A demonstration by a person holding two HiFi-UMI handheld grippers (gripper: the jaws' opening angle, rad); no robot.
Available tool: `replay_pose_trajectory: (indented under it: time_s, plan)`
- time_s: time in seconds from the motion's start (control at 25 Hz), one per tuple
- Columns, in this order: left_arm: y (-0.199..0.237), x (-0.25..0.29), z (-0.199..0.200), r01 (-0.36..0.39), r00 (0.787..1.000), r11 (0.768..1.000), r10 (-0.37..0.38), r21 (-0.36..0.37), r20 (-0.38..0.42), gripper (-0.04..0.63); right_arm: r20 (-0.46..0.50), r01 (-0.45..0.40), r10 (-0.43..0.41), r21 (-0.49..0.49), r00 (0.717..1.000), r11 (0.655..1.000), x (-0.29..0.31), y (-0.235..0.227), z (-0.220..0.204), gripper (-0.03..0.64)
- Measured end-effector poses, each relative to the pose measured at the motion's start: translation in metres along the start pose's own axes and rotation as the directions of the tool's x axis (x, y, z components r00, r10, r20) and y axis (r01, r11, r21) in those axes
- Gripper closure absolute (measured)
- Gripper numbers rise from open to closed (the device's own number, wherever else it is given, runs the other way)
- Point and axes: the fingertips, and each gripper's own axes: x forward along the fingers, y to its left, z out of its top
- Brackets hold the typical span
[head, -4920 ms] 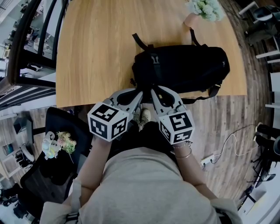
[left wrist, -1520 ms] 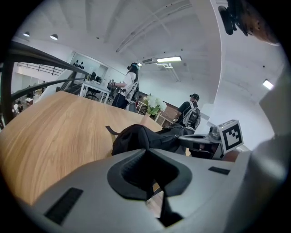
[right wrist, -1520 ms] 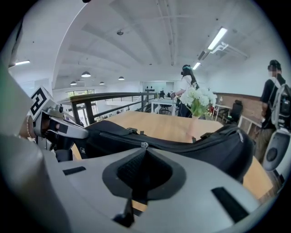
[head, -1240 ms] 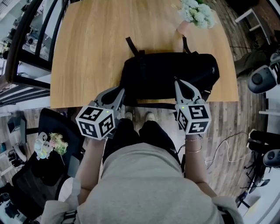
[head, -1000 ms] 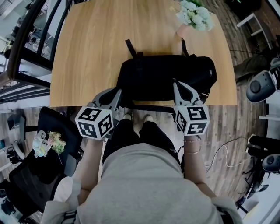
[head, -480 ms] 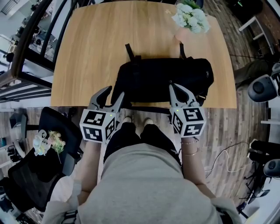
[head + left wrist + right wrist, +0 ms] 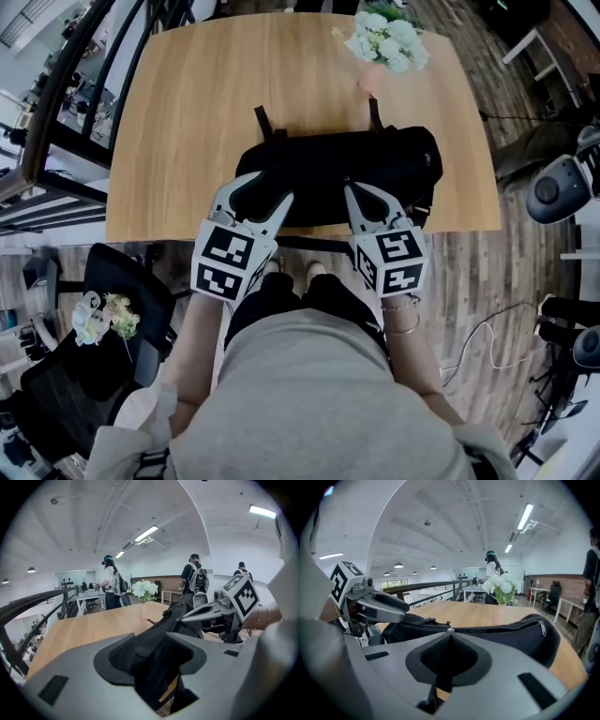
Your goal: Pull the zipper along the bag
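A black bag (image 7: 337,169) lies lengthwise near the wooden table's front edge. Its zipper line (image 7: 497,629) runs along the top. My right gripper (image 7: 348,187) sits at the bag's front middle, jaws shut on the small metal zipper pull (image 7: 449,631). My left gripper (image 7: 258,192) is at the bag's left part with jaws spread wide; they have just been opening. In the left gripper view, black bag fabric (image 7: 154,658) lies between the left gripper's (image 7: 157,644) pads without being pressed. The right gripper (image 7: 208,613) shows beyond it.
A vase of white flowers (image 7: 380,42) stands behind the bag on the table (image 7: 187,112). Bag straps (image 7: 262,122) stick out toward the back. A black chair (image 7: 103,328) is at the left below the table edge. People stand far off in the room.
My left gripper let go of the bag's left end, opened wide, rose and shifted right along the bag. The right gripper kept its place on the zipper pull.
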Motion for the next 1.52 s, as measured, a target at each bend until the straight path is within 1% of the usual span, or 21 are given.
replay_pose_trajectory:
  time_s: [0.12,0.2,0.32,0.48,0.6,0.72,0.76,0.84,0.92,1.08,1.16,1.28,1.52]
  plan:
    - [-0.017,0.015,0.007,0.055,0.998,0.997,-0.055,0.052,-0.006,0.394,0.002,-0.017,0.017,0.004,1.0,1.0,0.001,0.0,0.002,0.607]
    - [-0.029,0.024,0.01,0.097,0.995,0.993,-0.096,0.067,-0.013,0.396,0.005,-0.039,0.039,0.04,0.999,0.998,0.001,-0.001,0.001,0.607]
    - [-0.045,0.036,0.015,0.133,0.991,0.985,-0.13,0.11,-0.031,0.396,0.009,-0.061,0.06,0.076,0.998,0.995,-0.001,-0.002,0.0,0.607]
    - [-0.06,0.051,0.013,0.178,0.983,0.97,-0.167,0.165,-0.076,0.396,0.005,-0.076,0.076,0.055,0.997,0.996,-0.001,-0.002,0.005,0.607]
    - [-0.069,0.06,0.008,0.199,0.978,0.957,-0.178,0.212,-0.113,0.397,0.002,-0.088,0.088,0.039,0.996,0.995,-0.002,-0.002,0.007,0.607]
    - [-0.077,0.068,0.003,0.201,0.976,0.932,-0.164,0.301,-0.145,0.405,0.004,-0.097,0.097,0.053,0.995,0.994,-0.003,-0.003,0.006,0.607]
    - [-0.078,0.071,0.002,0.2,0.975,0.927,-0.158,0.319,-0.153,0.406,0.004,-0.1,0.099,0.06,0.995,0.993,-0.003,-0.004,0.006,0.607]
    - [-0.077,0.076,0.002,0.189,0.977,0.928,-0.146,0.32,-0.153,0.434,0.006,-0.104,0.103,0.067,0.995,0.992,-0.004,-0.005,0.006,0.607]
    - [-0.074,0.079,0.004,0.176,0.979,0.933,-0.134,0.314,-0.151,0.48,0.006,-0.108,0.108,0.068,0.994,0.992,-0.004,-0.006,0.007,0.607]
    - [-0.074,0.081,0.002,0.173,0.978,0.919,-0.12,0.354,-0.168,0.495,0.009,-0.112,0.112,0.073,0.994,0.991,-0.004,-0.005,0.007,0.607]
    - [-0.074,0.082,0.002,0.163,0.98,0.914,-0.108,0.371,-0.165,0.518,0.012,-0.114,0.113,0.074,0.994,0.991,-0.004,-0.004,0.007,0.607]
    - [-0.072,0.083,0.003,0.151,0.983,0.921,-0.102,0.359,-0.152,0.544,0.015,-0.118,0.117,0.078,0.993,0.99,-0.002,-0.006,0.007,0.607]
    - [-0.069,0.08,0.005,0.148,0.985,0.933,-0.111,0.329,-0.13,0.552,0.028,-0.122,0.12,0.084,0.992,0.989,-0.002,-0.008,0.007,0.607]
